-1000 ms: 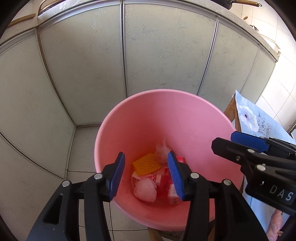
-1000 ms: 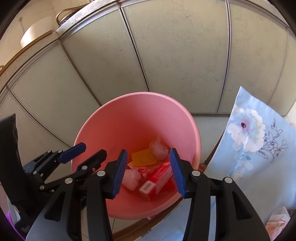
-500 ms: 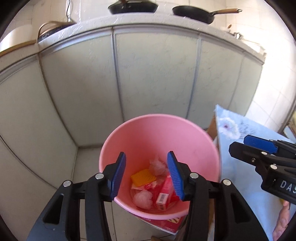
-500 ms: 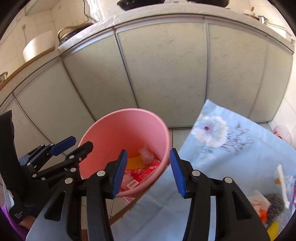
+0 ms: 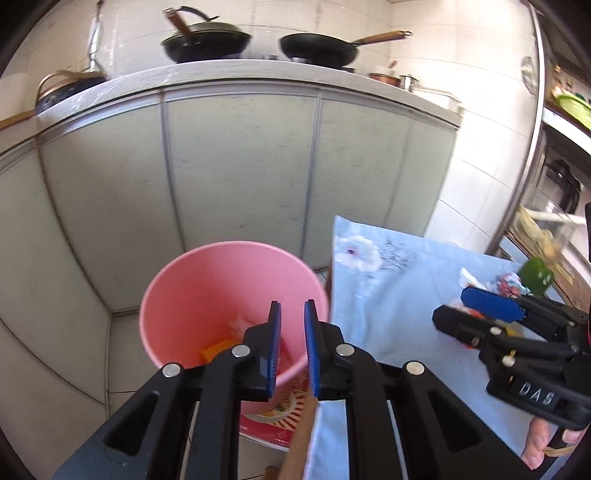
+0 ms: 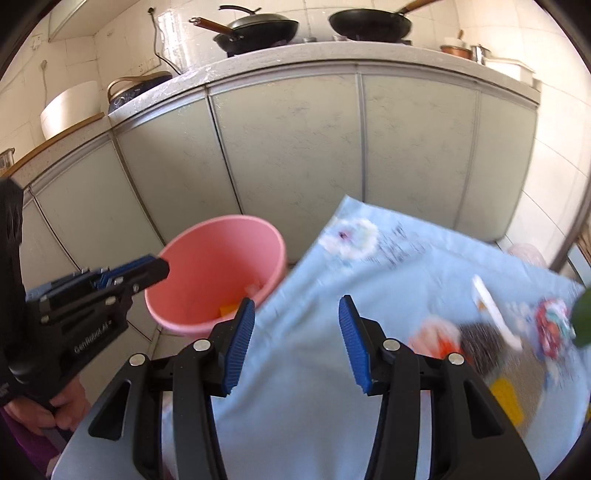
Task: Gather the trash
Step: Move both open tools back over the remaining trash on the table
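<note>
Several scraps already in the pink bin (image 5: 207,291) on the floor, left of the table; more trash (image 6: 480,343) left on the blue cloth (image 6: 332,387), far right. Left gripper (image 5: 292,350) just narrowed, nothing pinched. Right gripper (image 6: 297,343) half spread, empty.

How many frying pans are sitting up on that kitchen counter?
2. One dark pan sits toward the left of the counter, its wooden handle pointing left. The other pan is just right of it, handle angled up to the right. More may be hidden beyond.
</note>
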The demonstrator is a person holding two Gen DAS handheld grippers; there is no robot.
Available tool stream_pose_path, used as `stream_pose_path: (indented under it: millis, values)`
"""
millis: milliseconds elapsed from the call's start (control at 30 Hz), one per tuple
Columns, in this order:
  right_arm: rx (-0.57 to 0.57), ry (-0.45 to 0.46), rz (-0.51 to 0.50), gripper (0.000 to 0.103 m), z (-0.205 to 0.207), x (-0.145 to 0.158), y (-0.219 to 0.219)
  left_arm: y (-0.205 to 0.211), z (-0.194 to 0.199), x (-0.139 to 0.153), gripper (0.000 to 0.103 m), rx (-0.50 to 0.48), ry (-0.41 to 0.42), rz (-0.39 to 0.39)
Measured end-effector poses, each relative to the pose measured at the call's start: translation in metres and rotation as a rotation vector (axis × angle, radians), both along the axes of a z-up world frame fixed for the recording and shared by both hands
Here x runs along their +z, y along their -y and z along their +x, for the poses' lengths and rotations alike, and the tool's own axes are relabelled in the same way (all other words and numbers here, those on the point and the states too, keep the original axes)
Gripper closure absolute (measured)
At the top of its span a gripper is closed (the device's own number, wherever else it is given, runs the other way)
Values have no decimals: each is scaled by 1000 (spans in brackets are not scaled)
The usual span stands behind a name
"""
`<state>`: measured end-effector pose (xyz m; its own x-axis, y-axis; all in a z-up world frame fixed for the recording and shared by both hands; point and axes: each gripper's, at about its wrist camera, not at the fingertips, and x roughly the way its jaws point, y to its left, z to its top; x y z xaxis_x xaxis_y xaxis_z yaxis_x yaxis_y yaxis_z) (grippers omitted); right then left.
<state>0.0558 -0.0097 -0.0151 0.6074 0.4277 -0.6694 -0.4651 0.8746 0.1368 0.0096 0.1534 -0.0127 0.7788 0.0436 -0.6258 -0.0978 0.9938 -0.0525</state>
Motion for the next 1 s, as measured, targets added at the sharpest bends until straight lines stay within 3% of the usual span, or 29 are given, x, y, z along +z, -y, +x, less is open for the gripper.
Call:
stream_pose_path:
  millis: [233,367,633,1000]
  values:
    - [-91,-34,9,55,-31,-15,51,54,-4,-8,87,-141,-43,9]
    - [-163,-22,-2,55,-46,-17,82,85,-6,-14,80,-223,-74,3]
    - [-332,-47,16,55,-65,-29,148,145,-11,-22,76,-364,-114,69]
    - [-413,-53,0,55,-80,-42,184,200,-8,-34,72,-500,-171,99]
